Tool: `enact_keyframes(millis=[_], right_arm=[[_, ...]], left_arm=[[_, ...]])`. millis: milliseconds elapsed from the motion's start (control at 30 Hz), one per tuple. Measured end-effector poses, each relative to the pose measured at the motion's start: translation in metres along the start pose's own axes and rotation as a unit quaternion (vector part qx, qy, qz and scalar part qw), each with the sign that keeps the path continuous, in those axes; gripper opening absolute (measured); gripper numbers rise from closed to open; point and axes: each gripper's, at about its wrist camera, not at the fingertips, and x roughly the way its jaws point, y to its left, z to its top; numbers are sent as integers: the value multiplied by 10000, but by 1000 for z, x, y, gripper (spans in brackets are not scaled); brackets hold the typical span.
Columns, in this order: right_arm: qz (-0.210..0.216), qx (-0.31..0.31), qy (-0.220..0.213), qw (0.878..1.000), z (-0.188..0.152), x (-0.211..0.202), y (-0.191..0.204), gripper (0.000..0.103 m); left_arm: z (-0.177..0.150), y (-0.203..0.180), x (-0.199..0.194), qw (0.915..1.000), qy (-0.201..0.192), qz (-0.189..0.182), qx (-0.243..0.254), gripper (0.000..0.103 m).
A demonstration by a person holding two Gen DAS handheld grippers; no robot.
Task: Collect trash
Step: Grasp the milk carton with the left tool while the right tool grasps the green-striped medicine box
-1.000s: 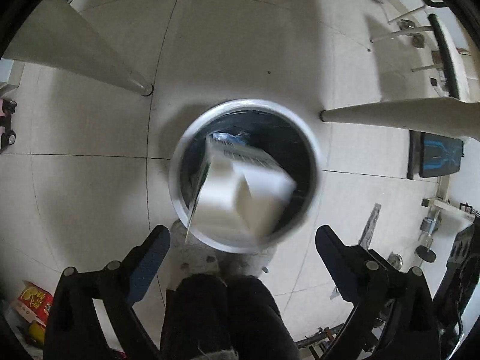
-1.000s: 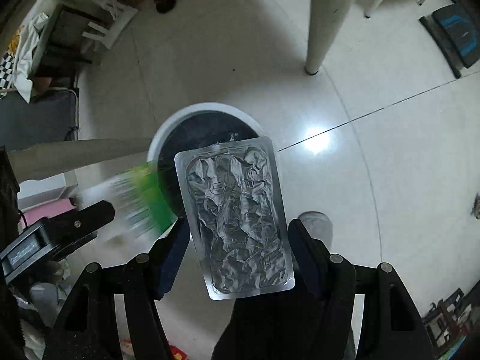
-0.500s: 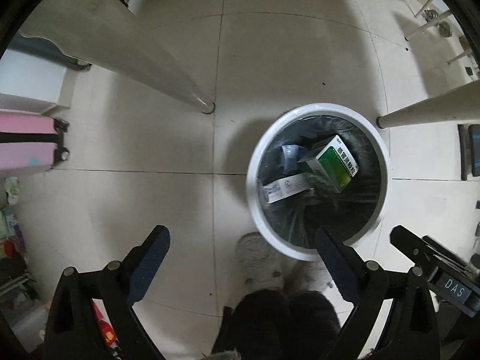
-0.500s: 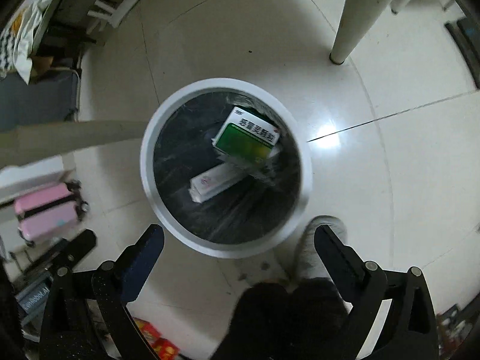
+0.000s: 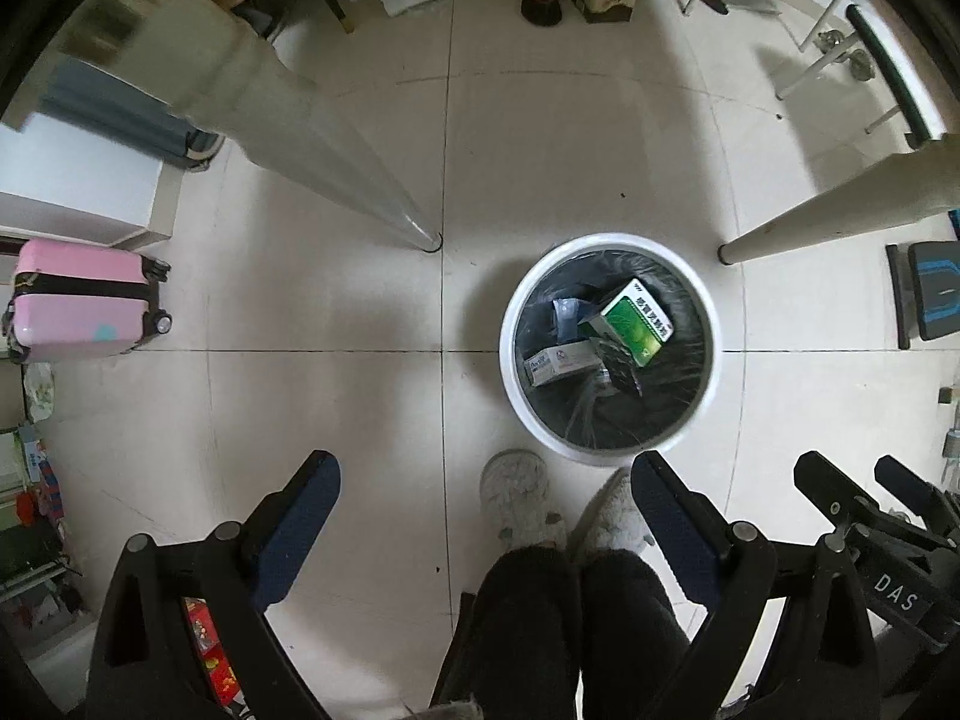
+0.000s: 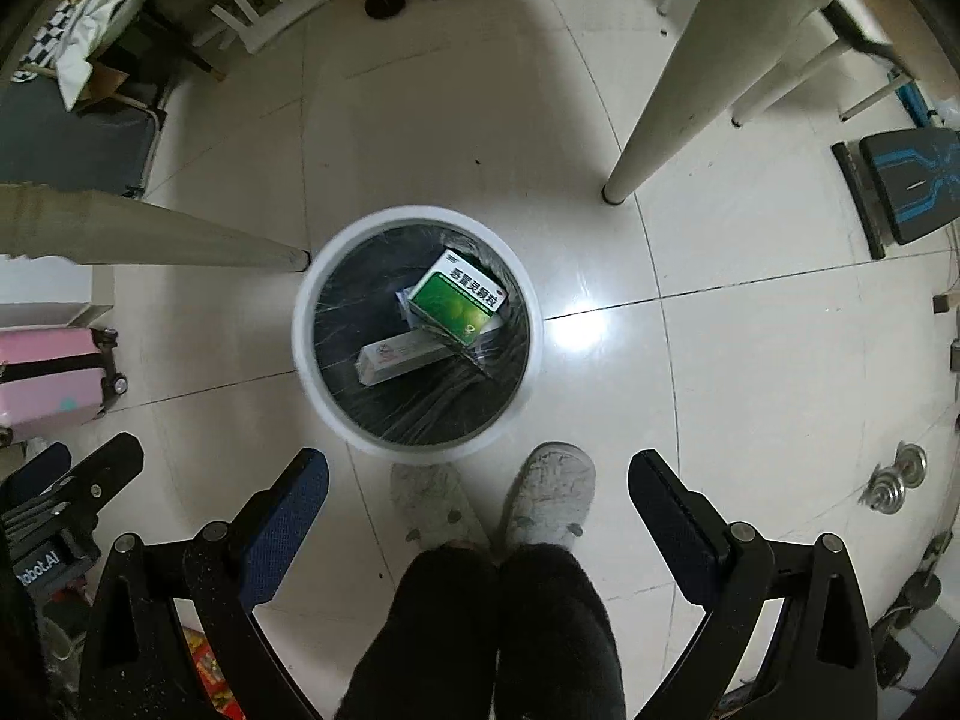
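Note:
A round white trash bin with a black liner stands on the tiled floor below both grippers. Inside lie a green and white medicine box, a long white box and a silver blister sheet. My left gripper hangs well above the floor, open and empty, left of the bin. My right gripper is open and empty too, its fingers framing the bin's near rim from high above. The right gripper's body shows at the left wrist view's lower right.
A person's dark trouser legs and grey slippers stand just before the bin. Pale table legs slant beside it. A pink suitcase, a blue and black bench, dumbbell plates and clutter line the edges.
Both grippers let go of their items: the medicine box and the silver blister sheet dropped into the bin. The right jaws opened wide. Both grippers rose, so the bin looks smaller.

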Motion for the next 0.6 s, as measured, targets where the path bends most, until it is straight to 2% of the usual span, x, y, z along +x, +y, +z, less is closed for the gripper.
enact_keyframes(millis=[433, 600], right_arm=[[75, -234, -246, 9994, -38, -169, 29, 101], [299, -212, -485, 9982, -36, -236, 36, 101]], left_arm=[[-29, 20, -140, 9993, -292, -237, 11, 99], [-27, 30, -189, 9983, -515, -256, -34, 99]])
